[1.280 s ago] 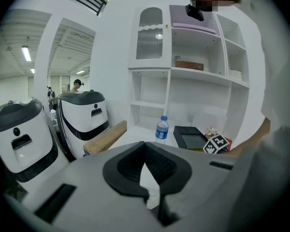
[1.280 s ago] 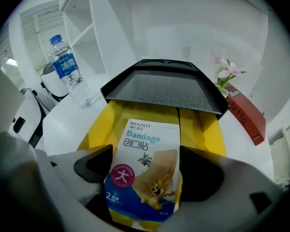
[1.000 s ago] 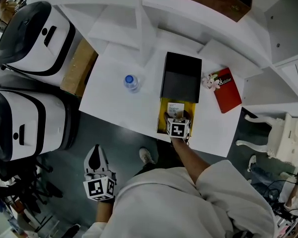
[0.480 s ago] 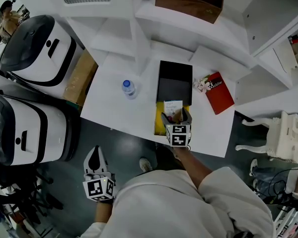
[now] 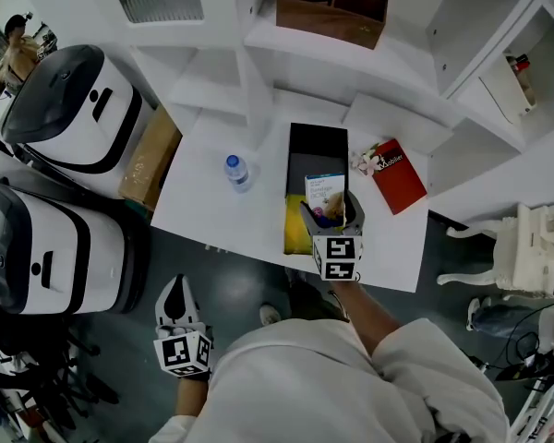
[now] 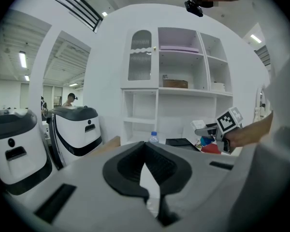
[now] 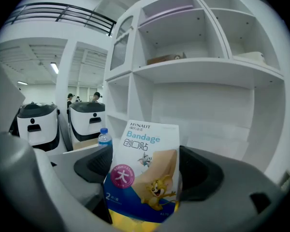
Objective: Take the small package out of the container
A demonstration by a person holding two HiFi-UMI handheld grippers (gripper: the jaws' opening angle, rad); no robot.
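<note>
White table (image 5: pixel 212 212) before a wall of white shelving (image 5: pixel 258 58), seen from steeply above. Over the table's middle, a small white-and-blue bandage package (image 5: pixel 324 192) with a cartoon cat and mouse printed on its face. Stands upright, print turned toward the right gripper's camera. Pinched from both sides by the grey right gripper (image 5: pixel 328 212), black pads pressed against its lower half, top half standing free above them.

Directly below, an open black cardboard container (image 5: pixel 298 238) with a yellow lining, its black lid (image 5: pixel 317 148) folded back flat toward the shelving. Hangs over the yellow part rather than lying in it; hard to tell whether the bottom edge clears the rim. At the container's near end, close to the table's front edge, the marker cube (image 5: pixel 338 257) of that gripper.

Just right of the lid, a red booklet (image 5: pixel 389 175) lying flat. Left of the container and apart from it, an upright clear plastic water bottle with a blue cap (image 5: pixel 237 171). Off the table's left end, a brown cardboard carton (image 5: pixel 150 157), and beyond it two large white-and-black machines (image 5: pixel 60 109).

Well apart from all this, low at the person's left side over the dark floor, the left gripper (image 5: pixel 177 295). Black pads pressed together at the tips, nothing between them, aimed toward the table and shelving.
</note>
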